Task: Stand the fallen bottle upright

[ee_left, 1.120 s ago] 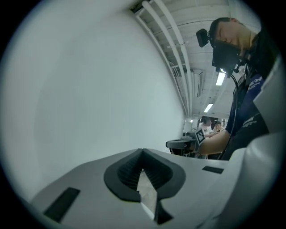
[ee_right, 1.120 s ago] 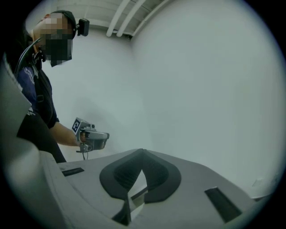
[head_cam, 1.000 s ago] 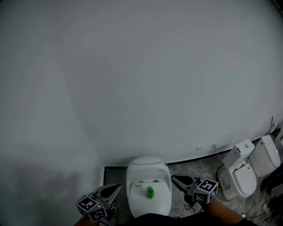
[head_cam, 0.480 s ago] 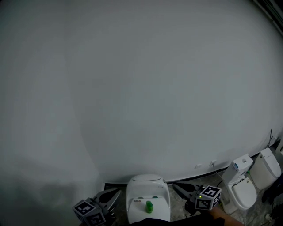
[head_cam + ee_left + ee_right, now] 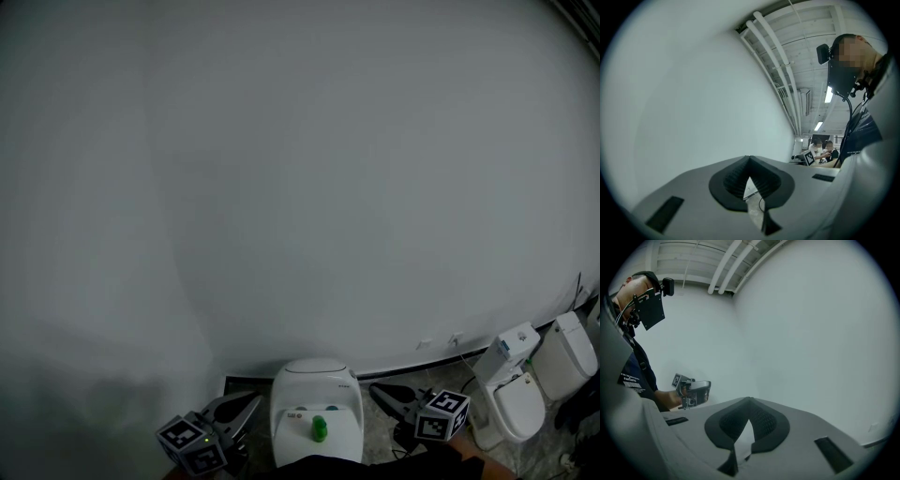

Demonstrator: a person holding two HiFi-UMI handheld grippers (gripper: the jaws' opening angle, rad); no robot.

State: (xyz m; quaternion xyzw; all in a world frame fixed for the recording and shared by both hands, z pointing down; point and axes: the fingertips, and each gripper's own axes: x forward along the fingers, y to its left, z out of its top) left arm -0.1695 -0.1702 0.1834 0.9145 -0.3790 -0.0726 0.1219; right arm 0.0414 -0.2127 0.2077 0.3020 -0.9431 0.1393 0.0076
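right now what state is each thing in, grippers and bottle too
left gripper: shut, nothing between the jaws
right gripper: shut, nothing between the jaws
green bottle: looks upright on the white toilet, too small to be sure

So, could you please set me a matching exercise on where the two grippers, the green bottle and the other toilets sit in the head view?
Things:
1. left gripper
2. right gripper
3. green bottle
4. two other toilets

Places:
A. on top of the middle toilet
B. at the picture's far right
C. just left of the middle toilet
D. just right of the middle toilet

Pairs: 1-C, 2-D, 3-A, 4-B
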